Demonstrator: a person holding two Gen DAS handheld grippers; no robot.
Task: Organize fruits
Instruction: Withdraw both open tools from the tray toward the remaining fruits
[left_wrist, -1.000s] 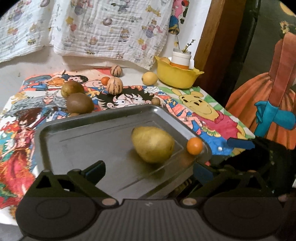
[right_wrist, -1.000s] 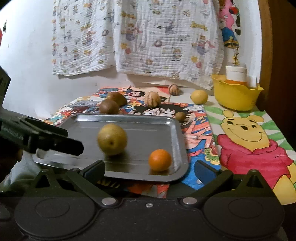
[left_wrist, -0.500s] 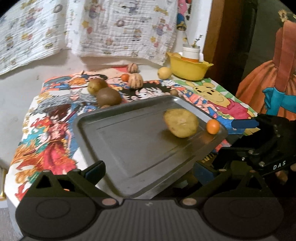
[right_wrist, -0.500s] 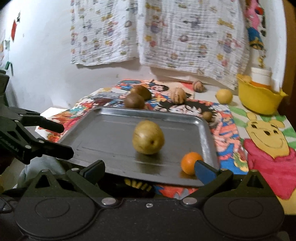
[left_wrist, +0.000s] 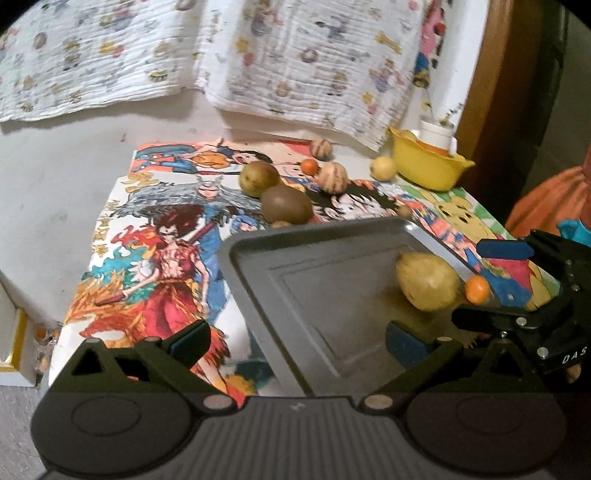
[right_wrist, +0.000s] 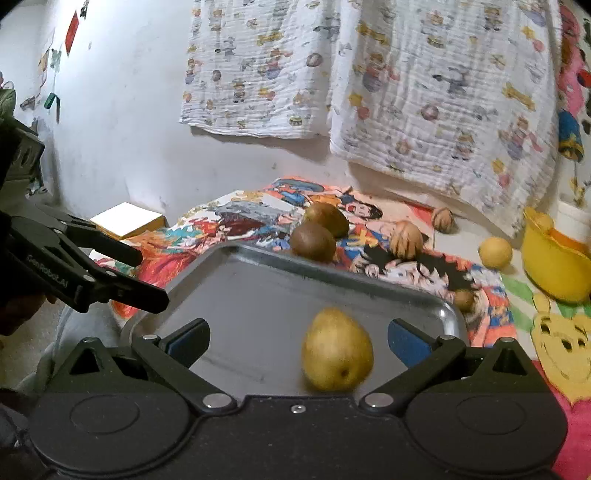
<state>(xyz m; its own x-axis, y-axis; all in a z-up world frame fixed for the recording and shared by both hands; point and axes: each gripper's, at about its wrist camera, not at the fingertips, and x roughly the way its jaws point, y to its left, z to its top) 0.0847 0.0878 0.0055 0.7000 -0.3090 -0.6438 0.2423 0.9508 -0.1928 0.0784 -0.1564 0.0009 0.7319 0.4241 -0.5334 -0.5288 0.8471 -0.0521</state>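
Both tools have pulled back toward the near edge of the tabletop, so the metal tray sits farther right in the left view. Left tool and right tool both have fingers apart, holding nothing. Pear and small orange lie at the tray's right end. Kiwis lie just beyond the tray's far rim; yellow bowl occupies the far right corner.
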